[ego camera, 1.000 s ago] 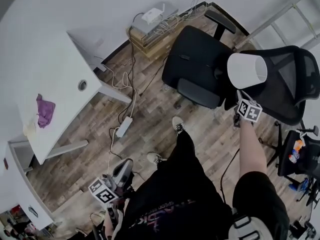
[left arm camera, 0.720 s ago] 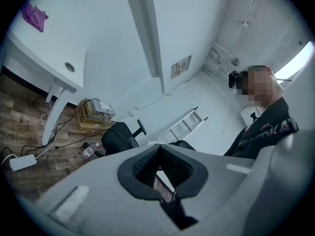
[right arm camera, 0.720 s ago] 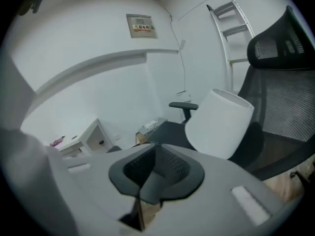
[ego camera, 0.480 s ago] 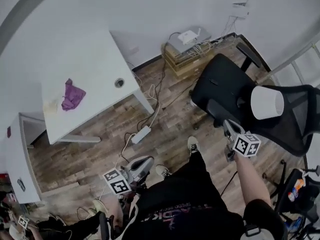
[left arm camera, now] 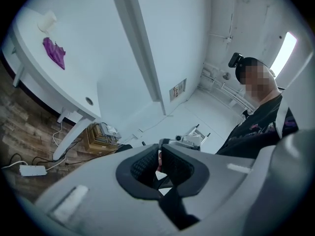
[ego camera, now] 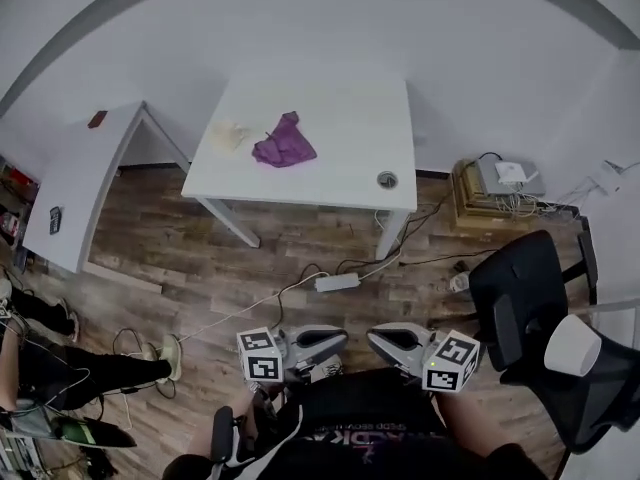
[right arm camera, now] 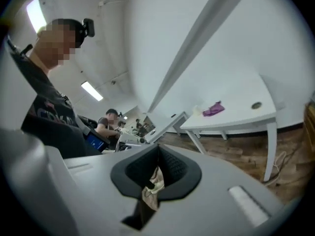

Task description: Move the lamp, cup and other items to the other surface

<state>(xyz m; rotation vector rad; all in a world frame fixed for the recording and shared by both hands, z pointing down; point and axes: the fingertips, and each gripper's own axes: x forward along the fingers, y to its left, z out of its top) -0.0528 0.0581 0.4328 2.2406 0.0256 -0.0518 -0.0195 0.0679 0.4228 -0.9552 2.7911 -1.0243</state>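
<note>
**Fig.** White worktop (ego camera: 340, 118) as ref.

- **Lamp** (ego camera: 572, 346): well apart from the worktop, to its lower right, white shade on black chair (ego camera: 515, 293). Judged already moved.
- **Left on the worktop:** purple cloth (ego camera: 285, 143), w/ pale crumpled item (ego camera: 230, 133) just beside it. Cup not identified.
- **Left claw** (left arm camera: 160, 149): jaws together, empty.
- **Right claw** (right arm camera: 158, 151): has just been closing, now together, nothing betw. them.
- **Progress (est.):** one item done, at least two to go.

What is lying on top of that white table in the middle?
On the white table lie a purple cloth and, beside it, a small pale item too blurred to name. Near one corner is a round cable hole. Whatever the cloth covers is hidden.
</note>
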